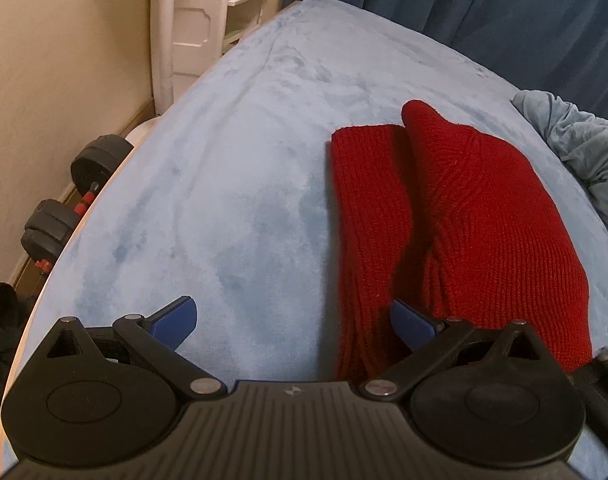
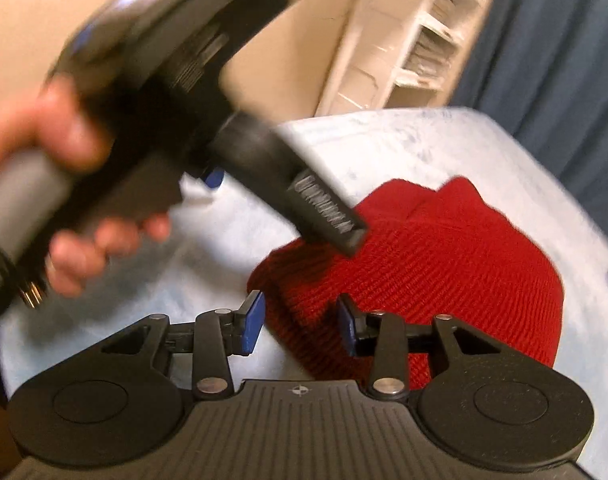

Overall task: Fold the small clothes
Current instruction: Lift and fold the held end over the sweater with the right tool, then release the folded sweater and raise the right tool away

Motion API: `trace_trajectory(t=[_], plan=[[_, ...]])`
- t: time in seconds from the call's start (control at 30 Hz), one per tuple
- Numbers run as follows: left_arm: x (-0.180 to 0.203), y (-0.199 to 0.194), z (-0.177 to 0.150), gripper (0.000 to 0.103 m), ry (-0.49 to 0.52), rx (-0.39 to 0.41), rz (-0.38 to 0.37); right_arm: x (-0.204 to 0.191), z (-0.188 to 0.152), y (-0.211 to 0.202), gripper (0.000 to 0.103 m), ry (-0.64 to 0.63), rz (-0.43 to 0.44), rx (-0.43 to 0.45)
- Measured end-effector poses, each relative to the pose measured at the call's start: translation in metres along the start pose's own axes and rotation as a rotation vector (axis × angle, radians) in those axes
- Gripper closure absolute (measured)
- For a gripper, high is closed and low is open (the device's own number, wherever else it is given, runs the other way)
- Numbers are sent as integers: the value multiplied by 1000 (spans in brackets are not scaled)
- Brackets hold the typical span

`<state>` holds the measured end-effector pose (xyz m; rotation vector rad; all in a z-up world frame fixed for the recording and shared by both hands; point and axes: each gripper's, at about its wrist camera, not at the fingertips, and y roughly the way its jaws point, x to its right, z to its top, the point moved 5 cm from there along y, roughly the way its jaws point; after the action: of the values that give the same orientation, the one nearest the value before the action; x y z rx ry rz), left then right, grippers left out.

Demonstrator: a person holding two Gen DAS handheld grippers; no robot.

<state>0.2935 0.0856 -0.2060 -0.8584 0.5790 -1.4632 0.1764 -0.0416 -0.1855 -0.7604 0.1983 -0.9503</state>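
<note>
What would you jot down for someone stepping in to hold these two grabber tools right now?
Left gripper: jaws wide open, nothing held; its right finger sits at the near edge of the red knit garment.
Right gripper: jaws partly open over the garment's near edge, nothing clamped between them.
Garment: lies on the light blue blanket, already folded over on itself, with one layer lapped across the other.
Also on the bed: a crumpled grey-blue cloth at the far right edge.
Done: at least one fold.
Left: probably check and tidy the fold, maybe fold again; whether the grey-blue cloth is next, I cannot tell.
</note>
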Motion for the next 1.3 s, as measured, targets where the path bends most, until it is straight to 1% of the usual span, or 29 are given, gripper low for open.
trace_trajectory(t=[0.1,0.13,0.17,0.23,0.3,0.37,0.4,0.47,0.53,0.63,0.77,0.8,0.9,0.93,0.97,1.0,1.03,1.1,1.13,1.17,1.2,1.23,1.3], plan=[[0,0,0,0,-1,0,1,24,11,-16,61,124,-12,38],[-1,-1,0,0,-7,6,-1,34,13,-20,56,166,-28,47],[-2,-1,0,0,-24,8,-8,42,13,-21,53,209,-42,44],[-3,2,-1,0,-16,-5,9,60,10,-25,52,298,-123,83],[-4,2,-1,0,-20,-9,9,73,4,-22,52,351,-160,57],[-4,2,-1,0,-17,-5,10,82,-4,-19,52,397,-223,52],[-4,2,-1,0,-13,-3,14,84,-8,-17,52,410,-237,38],[-4,2,-1,0,-12,-3,14,84,-20,-8,52,412,-247,-15],[-3,2,-1,0,-7,-5,15,79,-32,3,52,369,-237,-60],[-2,3,-2,0,3,-9,16,62,-41,7,52,290,-242,-66],[-1,4,-3,0,18,-4,24,52,-46,6,51,297,-206,-75],[-1,4,-3,0,22,-2,26,48,-48,5,48,284,-191,-88],[-1,3,-6,0,38,7,39,38,-53,1,47,217,-177,-116],[-1,2,-9,0,50,14,49,34,-54,-3,48,224,-144,-139],[0,0,-10,0,64,22,59,33,-56,-7,49,259,-98,-168],[0,-3,-13,0,84,32,73,33,-56,-14,49,294,-72,-188],[0,-8,-15,0,107,40,89,34,-56,-22,49,318,-71,-198],[-3,-21,-19,0,129,43,143,35,-54,-46,48,325,-89,-180],[-5,-29,-20,0,139,39,173,37,-53,-60,47,325,-96,-160],[-7,-39,-21,0,142,43,188,39,-51,-75,45,330,-106,-137],[-9,-54,-23,0,127,60,191,41,-50,-89,41,337,-118,-118],[-11,-69,-26,0,111,78,176,44,-49,-105,38,345,-137,-97],[-10,-103,-37,0,91,113,148,48,-49,-132,35,359,-161,-44]])
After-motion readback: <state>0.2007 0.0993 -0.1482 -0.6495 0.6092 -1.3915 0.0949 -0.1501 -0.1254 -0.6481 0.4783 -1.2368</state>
